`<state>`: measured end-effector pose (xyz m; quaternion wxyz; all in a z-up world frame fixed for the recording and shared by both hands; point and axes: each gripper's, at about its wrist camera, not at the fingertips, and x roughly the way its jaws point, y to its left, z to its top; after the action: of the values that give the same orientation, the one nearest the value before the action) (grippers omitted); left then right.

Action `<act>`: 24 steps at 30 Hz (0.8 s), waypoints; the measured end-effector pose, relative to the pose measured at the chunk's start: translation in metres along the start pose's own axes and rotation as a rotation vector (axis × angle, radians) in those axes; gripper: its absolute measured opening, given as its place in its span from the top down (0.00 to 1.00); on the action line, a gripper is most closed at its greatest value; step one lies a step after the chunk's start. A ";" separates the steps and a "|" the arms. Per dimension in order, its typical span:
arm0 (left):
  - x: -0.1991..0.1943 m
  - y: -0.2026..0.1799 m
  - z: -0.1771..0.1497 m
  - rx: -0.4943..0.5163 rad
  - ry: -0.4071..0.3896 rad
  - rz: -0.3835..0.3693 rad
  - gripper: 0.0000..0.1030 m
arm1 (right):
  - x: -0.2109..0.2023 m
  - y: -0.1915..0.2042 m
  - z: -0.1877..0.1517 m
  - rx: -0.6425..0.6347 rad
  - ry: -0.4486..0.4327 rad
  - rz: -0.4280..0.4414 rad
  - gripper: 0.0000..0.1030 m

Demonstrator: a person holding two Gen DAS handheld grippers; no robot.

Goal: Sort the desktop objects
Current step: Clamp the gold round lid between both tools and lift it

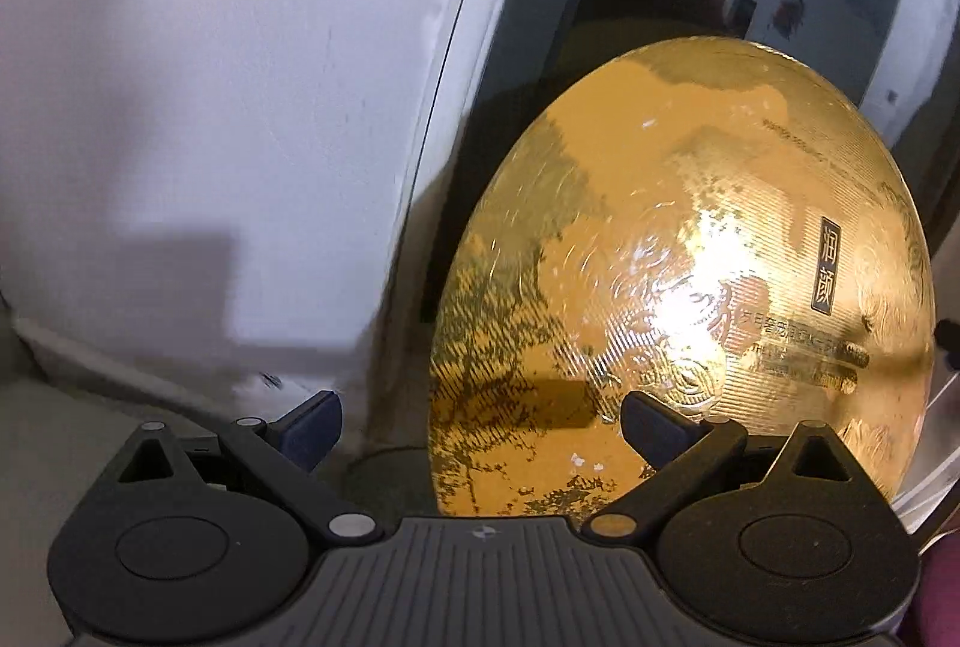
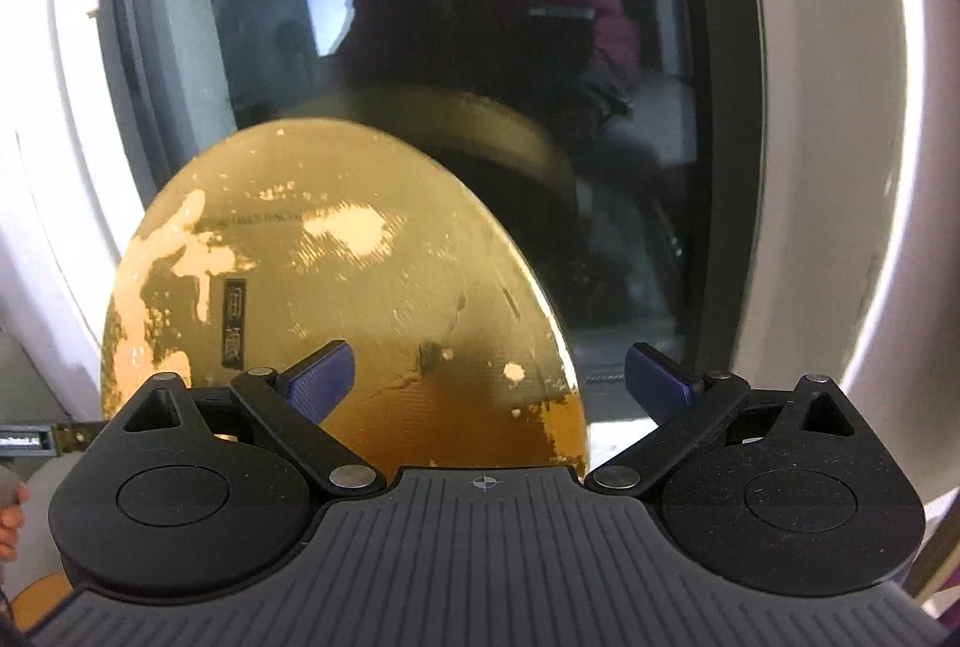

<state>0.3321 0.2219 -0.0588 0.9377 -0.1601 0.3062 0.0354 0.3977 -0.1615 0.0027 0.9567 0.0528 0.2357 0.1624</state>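
Observation:
A round gold tin (image 1: 690, 287) with an embossed face and a small dark label fills the right half of the left wrist view. My left gripper (image 1: 483, 428) is open; the tin's left edge lies between its blue pads, and neither pad presses on it. In the right wrist view the same gold tin (image 2: 360, 299) sits left of centre. My right gripper (image 2: 489, 377) is open too, with the tin's right edge between its fingers and a gap on both sides.
Right behind the tin is a dark glass pane (image 2: 420, 17) in a white frame (image 2: 828, 137); it mirrors the tin and a person in a red top. A white wall (image 1: 210, 107) is on the left. A hand (image 2: 9, 518) shows at the lower left edge.

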 end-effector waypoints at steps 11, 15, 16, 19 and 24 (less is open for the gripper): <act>0.014 0.005 -0.010 -0.061 -0.082 -0.124 0.01 | 0.030 -0.011 -0.015 0.036 -0.044 0.071 0.02; 0.022 0.008 -0.009 -0.141 -0.058 -0.191 0.01 | 0.036 -0.015 -0.018 0.077 -0.059 0.110 0.01; 0.022 0.008 -0.009 -0.170 -0.057 -0.197 0.00 | 0.037 -0.015 -0.019 0.085 -0.064 0.114 0.00; 0.020 0.006 -0.010 -0.180 -0.070 -0.194 0.00 | 0.039 -0.019 -0.023 0.093 -0.075 0.126 0.00; 0.013 -0.008 -0.009 -0.144 -0.086 -0.150 0.02 | 0.039 -0.021 -0.023 0.104 -0.056 0.127 0.00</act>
<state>0.3385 0.2109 -0.0709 0.9362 -0.2478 0.2492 -0.0060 0.4259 -0.1674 -0.0383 0.9466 0.1217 0.2132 0.2090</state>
